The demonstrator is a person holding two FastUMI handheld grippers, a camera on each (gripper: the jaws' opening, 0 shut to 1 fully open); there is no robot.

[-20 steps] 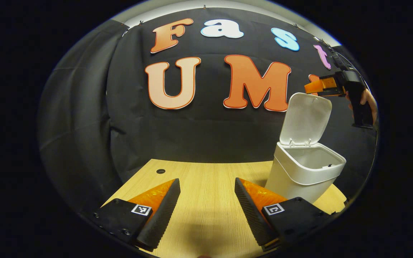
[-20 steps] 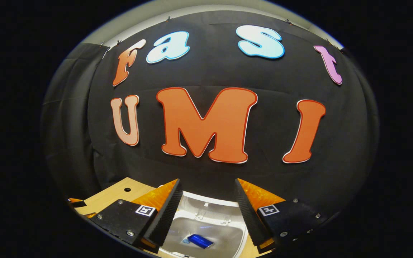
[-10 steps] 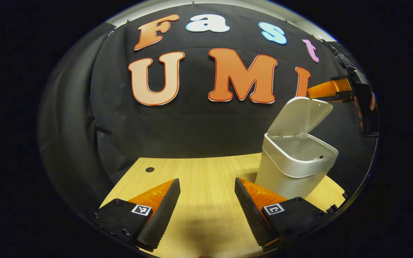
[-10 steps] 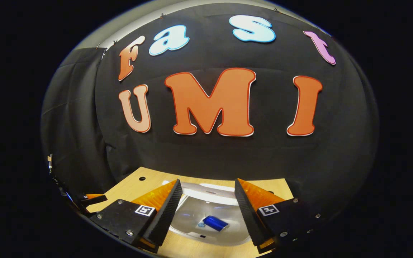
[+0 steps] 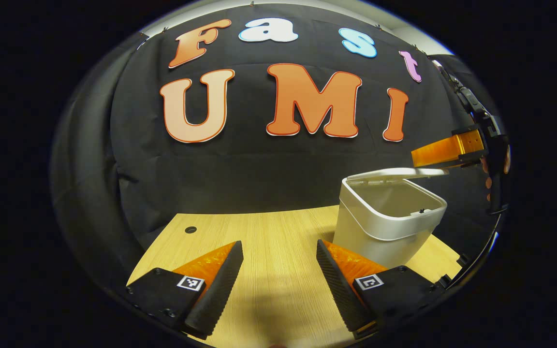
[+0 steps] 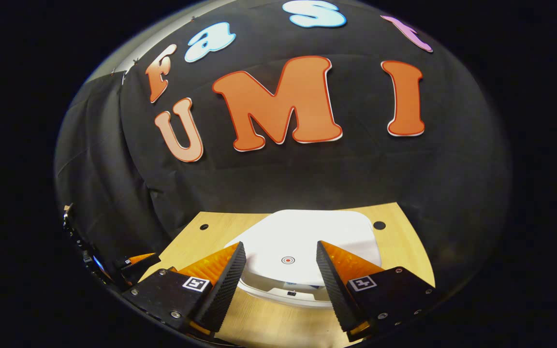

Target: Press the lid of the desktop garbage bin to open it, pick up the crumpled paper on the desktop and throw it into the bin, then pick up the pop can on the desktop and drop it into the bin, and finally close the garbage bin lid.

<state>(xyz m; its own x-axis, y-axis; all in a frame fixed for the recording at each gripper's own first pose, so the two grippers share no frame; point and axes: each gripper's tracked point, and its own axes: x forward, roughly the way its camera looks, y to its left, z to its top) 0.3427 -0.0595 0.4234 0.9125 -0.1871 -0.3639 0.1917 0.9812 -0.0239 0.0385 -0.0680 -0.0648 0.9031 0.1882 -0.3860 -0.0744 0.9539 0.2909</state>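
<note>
Bin (image 5: 380, 232): white plastic, rounded-square body with a doubled rim band, standing on the right part of the desk in the left gripper view; base partly hidden behind that gripper's finger.
Lid (image 6: 307, 241): smooth white rounded-square panel, nearly level over the bin mouth but not seated; front gap open in both views. Small red ring mark near its centre in the right gripper view. Seen edge-on in the left gripper view (image 5: 394, 174), thin and flat.
Bin contents: mostly hidden under the lid; only a sliver of bluish colour in the gap in the right gripper view, too small to identify. Paper and can not distinguishable.
Right gripper (image 6: 281, 275): fingers spread wide, nothing between them, ridged pads, hovering just above the lid's front half. In the left gripper view (image 5: 435, 157) its finger sits at the lid's raised edge; contact cannot be told. Body cut off at the right edge, with a bit of hand (image 5: 493, 166) showing.
Left gripper (image 5: 279, 280): spread wide, empty, ridged pads, low over bare desk, left of the bin, not touching it.
Desk (image 5: 269, 237): light wood grain, flat, round cable hole (image 5: 190, 229) at the far left; two more holes in the right gripper view. Near edge cut off.
</note>
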